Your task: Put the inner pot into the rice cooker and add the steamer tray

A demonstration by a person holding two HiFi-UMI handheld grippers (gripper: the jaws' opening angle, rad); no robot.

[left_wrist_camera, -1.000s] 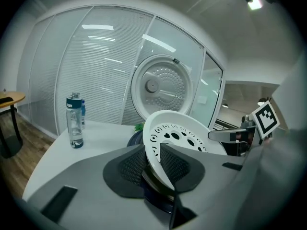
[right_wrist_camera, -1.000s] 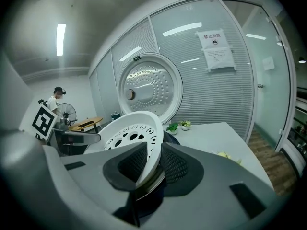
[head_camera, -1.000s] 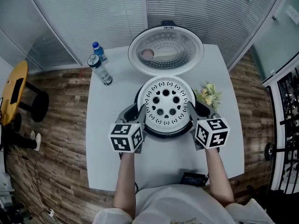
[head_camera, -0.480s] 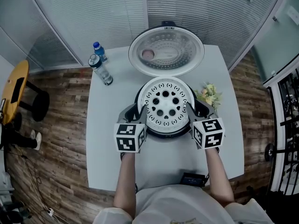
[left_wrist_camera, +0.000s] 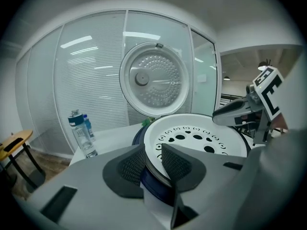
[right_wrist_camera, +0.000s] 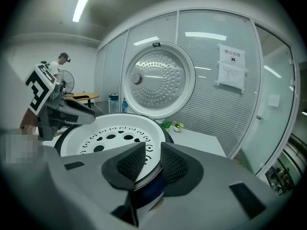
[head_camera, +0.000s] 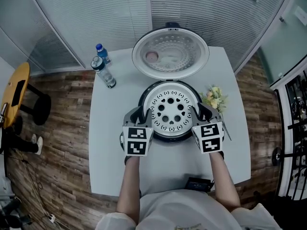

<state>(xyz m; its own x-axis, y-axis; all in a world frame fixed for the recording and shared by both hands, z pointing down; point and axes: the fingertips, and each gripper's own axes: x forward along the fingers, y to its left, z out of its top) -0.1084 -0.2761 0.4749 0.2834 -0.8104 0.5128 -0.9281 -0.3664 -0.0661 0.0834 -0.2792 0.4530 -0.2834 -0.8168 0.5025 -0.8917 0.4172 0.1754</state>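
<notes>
A: What sits under the white perforated steamer tray [head_camera: 171,110]?
B: Can't tell. It covers the whole mouth of the dark round rice cooker [head_camera: 169,137].
A: And the small black box [head_camera: 197,183] at the white table [head_camera: 110,166], near edge?
B: Its near side is lost under the person's white shirt [head_camera: 177,210] — and the print on the paper notice [right_wrist_camera: 230,67] is too small to read.

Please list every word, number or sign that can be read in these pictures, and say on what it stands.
Paper notice on the glass wall: dark heading and a small icon, too blurred to read.
Water bottle label: too small to read.
Marker cubes: square patterns only, no letters.
</notes>
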